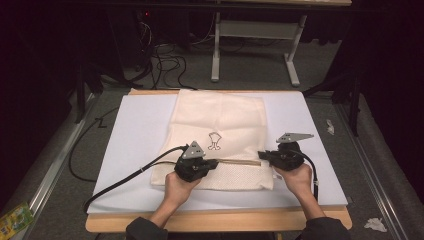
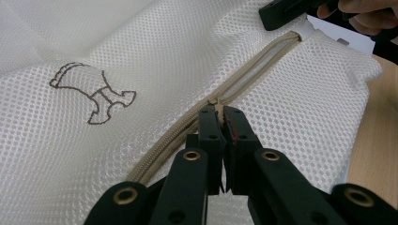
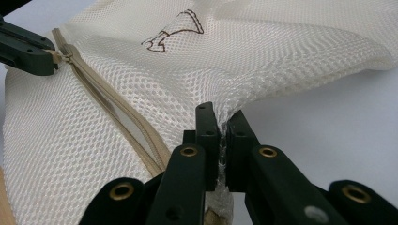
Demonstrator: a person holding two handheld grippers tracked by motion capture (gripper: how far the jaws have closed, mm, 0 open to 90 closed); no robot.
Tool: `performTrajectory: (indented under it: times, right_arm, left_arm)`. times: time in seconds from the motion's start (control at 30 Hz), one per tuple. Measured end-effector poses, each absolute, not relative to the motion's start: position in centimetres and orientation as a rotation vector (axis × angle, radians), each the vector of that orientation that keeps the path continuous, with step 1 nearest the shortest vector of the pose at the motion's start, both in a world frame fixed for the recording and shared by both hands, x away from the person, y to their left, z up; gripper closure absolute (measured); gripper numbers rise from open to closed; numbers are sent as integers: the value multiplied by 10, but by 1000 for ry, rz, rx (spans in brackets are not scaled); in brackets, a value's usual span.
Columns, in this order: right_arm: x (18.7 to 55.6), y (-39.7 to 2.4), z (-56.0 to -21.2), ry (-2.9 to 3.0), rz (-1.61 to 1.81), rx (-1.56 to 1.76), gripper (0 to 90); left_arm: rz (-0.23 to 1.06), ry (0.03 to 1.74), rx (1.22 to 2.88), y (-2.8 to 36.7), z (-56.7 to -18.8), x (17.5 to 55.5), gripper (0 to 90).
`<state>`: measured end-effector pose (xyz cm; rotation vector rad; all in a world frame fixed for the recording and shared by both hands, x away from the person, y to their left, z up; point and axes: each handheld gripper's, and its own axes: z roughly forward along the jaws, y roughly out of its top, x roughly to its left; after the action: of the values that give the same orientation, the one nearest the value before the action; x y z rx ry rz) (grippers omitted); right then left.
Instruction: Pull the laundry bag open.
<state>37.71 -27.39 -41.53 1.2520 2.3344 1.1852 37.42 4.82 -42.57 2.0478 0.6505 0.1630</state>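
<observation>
Left gripper (image 2: pixel 219 115) pinches the zip pull (image 2: pixel 215 104) of a mesh bag (image 1: pixel 220 120); right gripper (image 3: pixel 223 123) clamps the bag's edge beside the zip's end.

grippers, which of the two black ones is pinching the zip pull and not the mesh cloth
The left gripper: its jaws are shut on the beige zip pull of the cream mesh bag, while the right gripper clamps bunched mesh at the bag's edge.

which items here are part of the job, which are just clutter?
In the job:
- mesh bag
- zipper, its pull in the shut left gripper
- right gripper, shut on the bag's edge

Lying about:
- crumpled scraps on the floor
- green packet
- floor cables
</observation>
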Motion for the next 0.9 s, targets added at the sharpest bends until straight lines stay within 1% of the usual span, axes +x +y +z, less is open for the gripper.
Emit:
performTrajectory:
  times: [0.43, 0.9]
  right_arm:
    - [378, -267, -411, 2325, 1141, 1233, 879]
    - [378, -267, -414, 2330, 1131, 1222, 879]
  left_arm:
    - [181, 667, 2027, 52, -423, 375, 872]
    - [171, 695, 2004, 63, -424, 376, 872]
